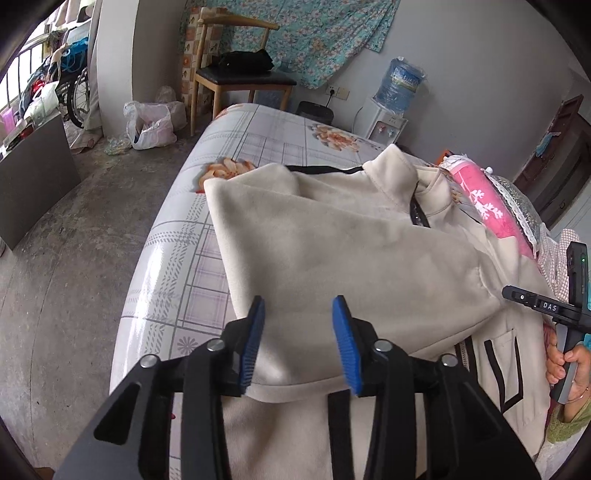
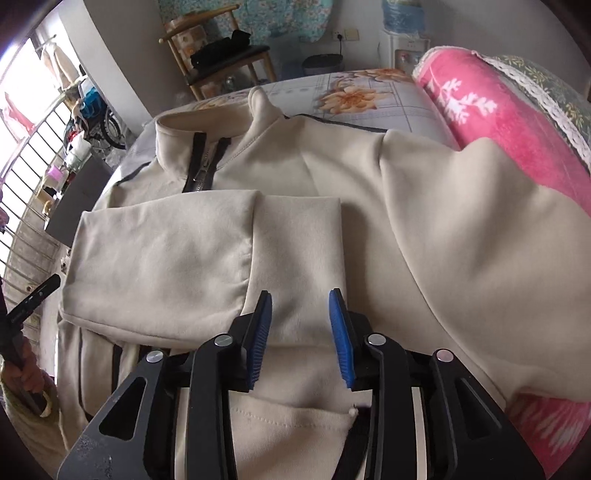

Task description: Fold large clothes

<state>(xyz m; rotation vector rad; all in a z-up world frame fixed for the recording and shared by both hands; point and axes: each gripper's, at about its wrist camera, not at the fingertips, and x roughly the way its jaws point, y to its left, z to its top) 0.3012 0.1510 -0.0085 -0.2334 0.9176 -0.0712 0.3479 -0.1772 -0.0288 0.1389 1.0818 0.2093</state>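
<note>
Both grippers parted over a cream jacket with both sleeves folded in.

Left gripper (image 1: 298, 341) and right gripper (image 2: 300, 338) stand part open, gripping nothing, cloth beneath the jaws. Jacket (image 2: 424, 229) lies on the bed (image 1: 258, 129), collar (image 2: 177, 136) toward 11 o'clock, sleeves (image 2: 159, 258) crossed over the chest, probably to narrow it for the next fold.

A lived-in home: a wooden chair (image 1: 236, 79), a water dispenser (image 1: 391, 107), floral cloth (image 1: 314, 33) on the wall, a wheelchair (image 1: 75, 92).
</note>
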